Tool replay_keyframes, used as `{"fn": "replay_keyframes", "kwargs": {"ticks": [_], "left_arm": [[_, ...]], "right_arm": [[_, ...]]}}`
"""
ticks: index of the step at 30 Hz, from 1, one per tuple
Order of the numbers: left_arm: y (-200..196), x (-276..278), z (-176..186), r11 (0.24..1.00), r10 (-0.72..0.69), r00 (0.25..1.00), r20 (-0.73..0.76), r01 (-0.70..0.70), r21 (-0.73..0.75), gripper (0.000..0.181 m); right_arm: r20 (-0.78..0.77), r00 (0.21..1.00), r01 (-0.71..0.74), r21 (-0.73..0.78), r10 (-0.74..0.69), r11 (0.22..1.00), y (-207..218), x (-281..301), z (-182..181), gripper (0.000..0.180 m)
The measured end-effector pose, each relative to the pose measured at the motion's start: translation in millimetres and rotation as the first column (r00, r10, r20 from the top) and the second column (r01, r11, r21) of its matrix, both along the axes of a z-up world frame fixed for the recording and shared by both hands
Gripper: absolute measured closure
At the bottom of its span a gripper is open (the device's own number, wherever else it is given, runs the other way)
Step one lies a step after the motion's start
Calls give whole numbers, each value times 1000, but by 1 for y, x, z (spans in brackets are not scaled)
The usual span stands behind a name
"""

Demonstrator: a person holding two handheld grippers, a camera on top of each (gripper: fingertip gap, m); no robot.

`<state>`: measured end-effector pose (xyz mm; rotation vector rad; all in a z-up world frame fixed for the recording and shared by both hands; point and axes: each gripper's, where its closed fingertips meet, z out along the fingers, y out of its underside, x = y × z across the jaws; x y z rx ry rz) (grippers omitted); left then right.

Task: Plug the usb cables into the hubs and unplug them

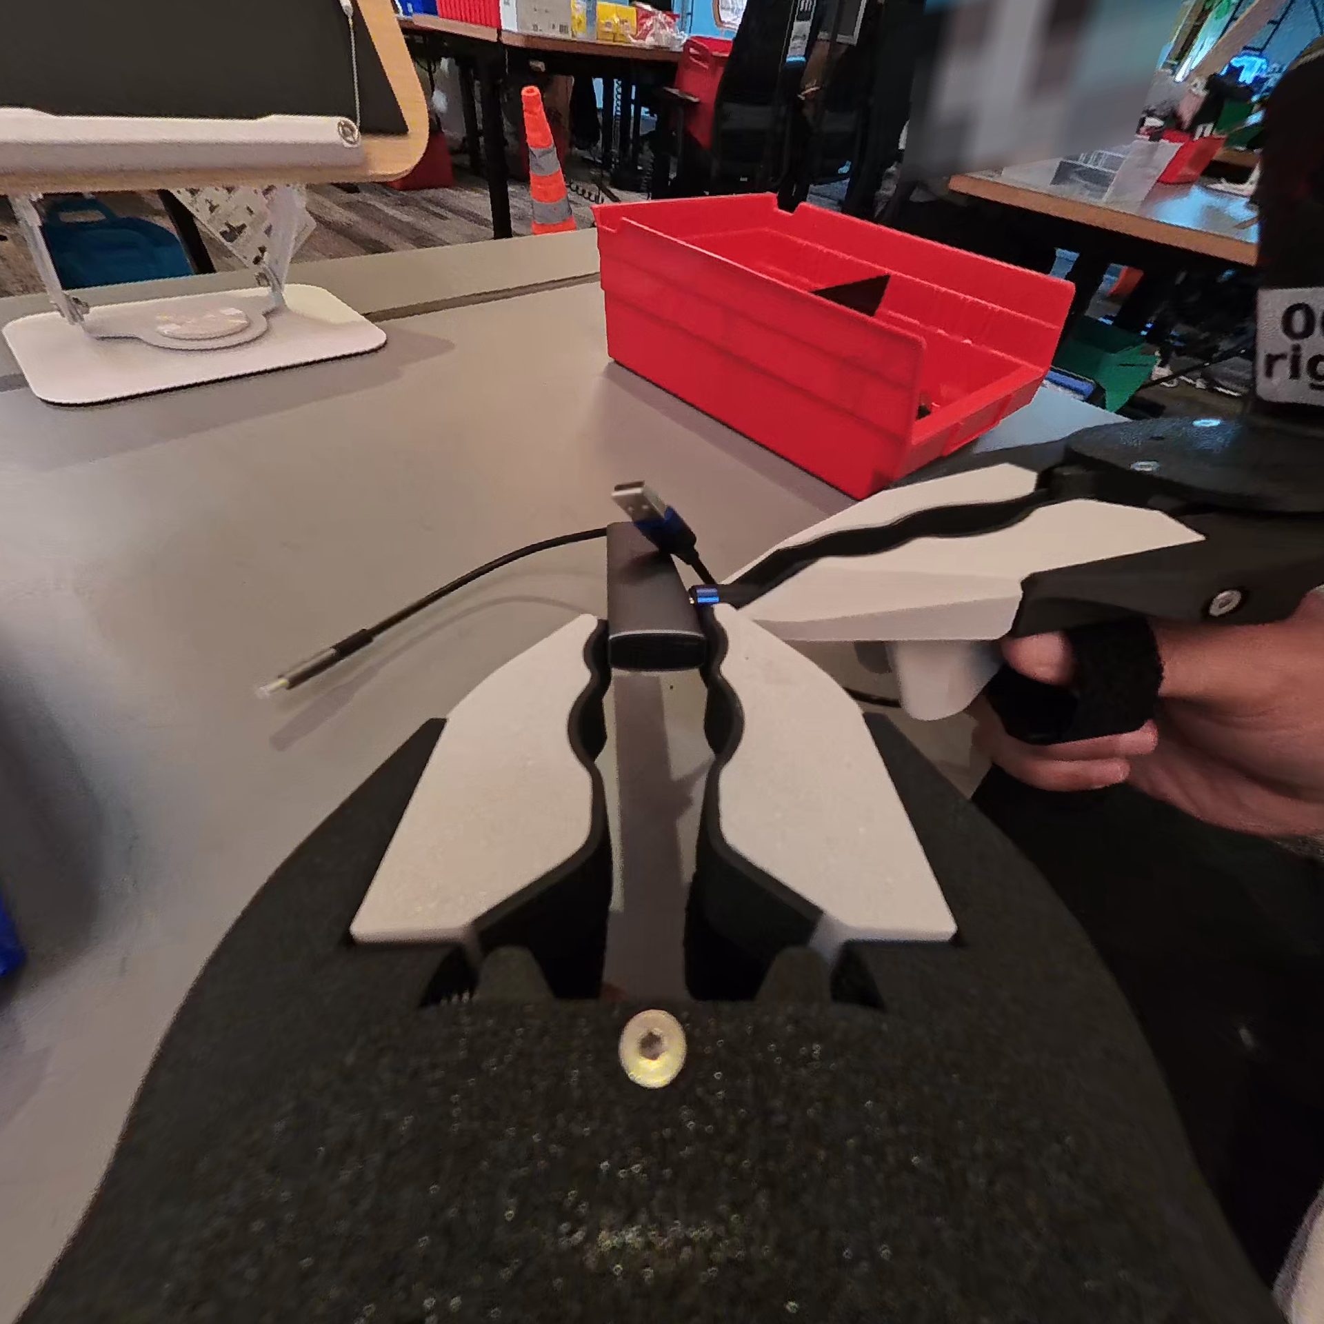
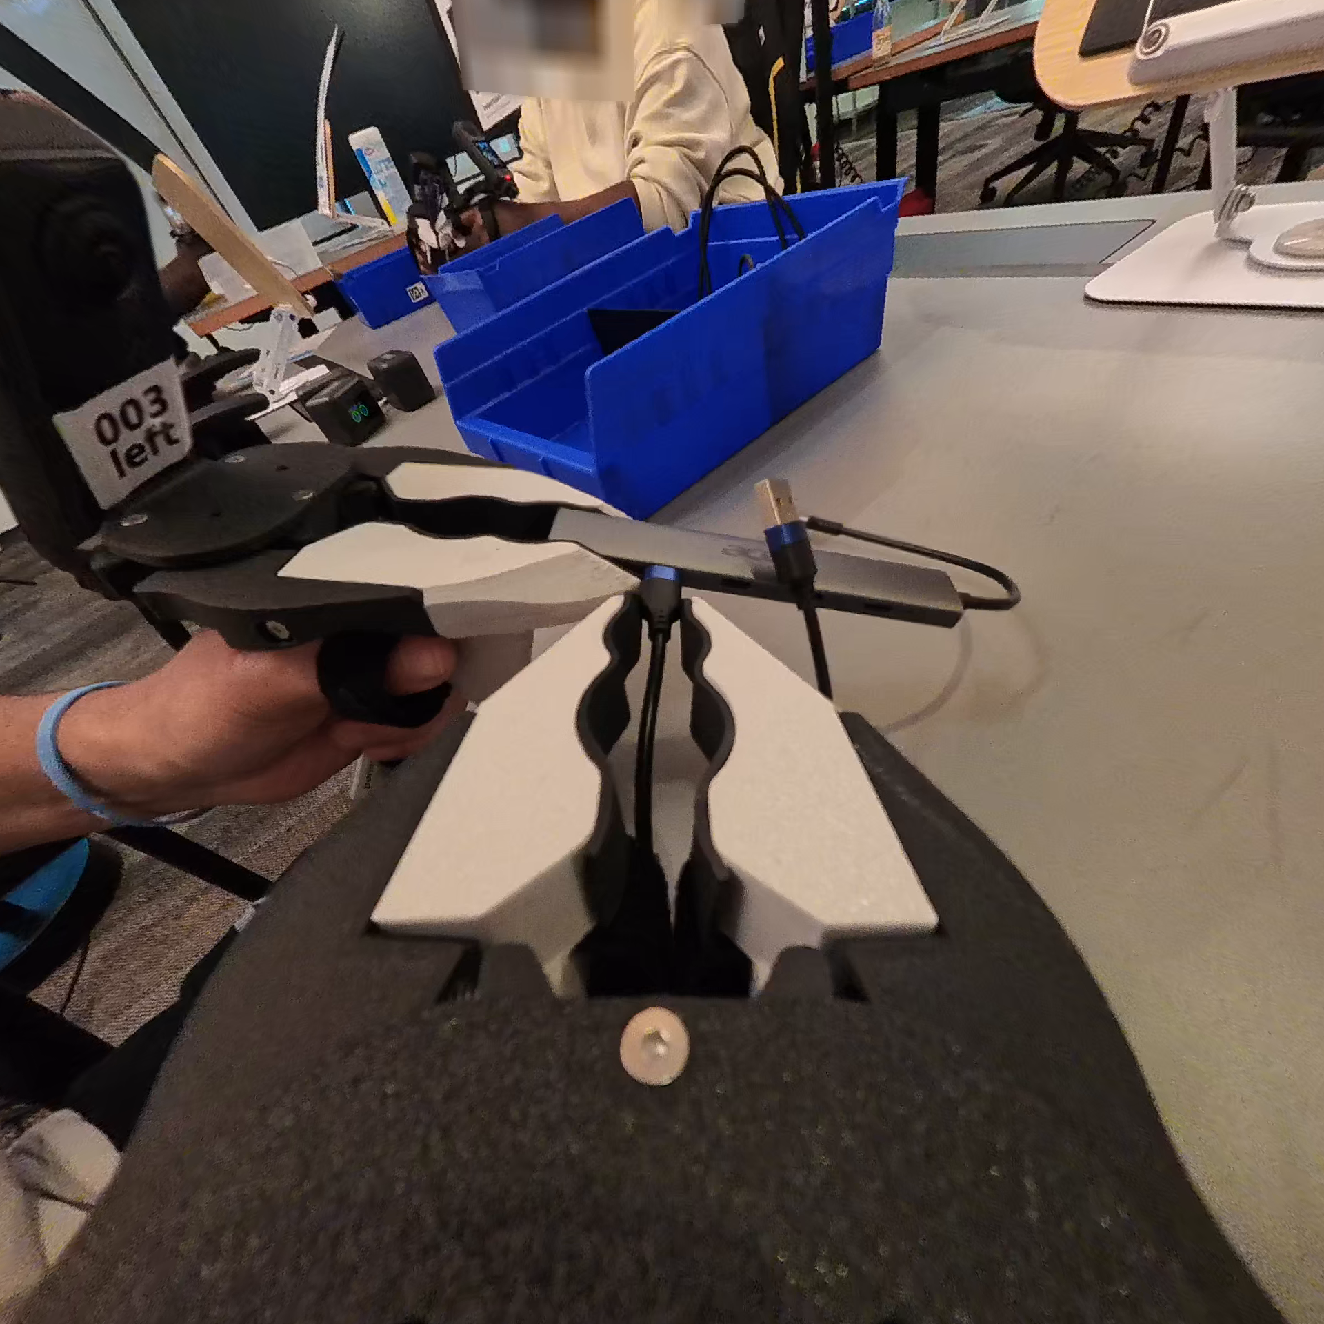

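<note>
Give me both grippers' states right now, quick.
Left gripper: closed on the grey USB hub, held above the table.
Right gripper: closed on the blue-collared cable plug at the hub's side.

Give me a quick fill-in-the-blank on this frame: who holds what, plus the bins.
1. The left tool is shut on the grey ____.
2. The right tool grips a black cable with a ____ collar at its plug.
3. The cable's free USB-A plug lies across the top of the ____.
4. The bin in the left wrist view is ____.

Missing words: USB hub; blue; hub; red
</note>
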<state>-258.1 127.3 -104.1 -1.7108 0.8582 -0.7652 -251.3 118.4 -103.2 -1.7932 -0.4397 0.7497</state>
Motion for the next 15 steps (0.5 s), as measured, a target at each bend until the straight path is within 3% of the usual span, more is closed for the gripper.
{"fn": "replay_keyframes", "kwargs": {"ticks": [6, 15], "left_arm": [[3, -1, 6, 995, 45, 998, -38, -41, 91, 157], [3, 7, 3, 994, 71, 996, -54, -67, 82, 157]], "right_arm": [[22, 999, 43, 17, -44, 999, 1, 2, 7, 171], [8, 995, 100, -13, -100, 995, -1, 12, 3, 171]]}}
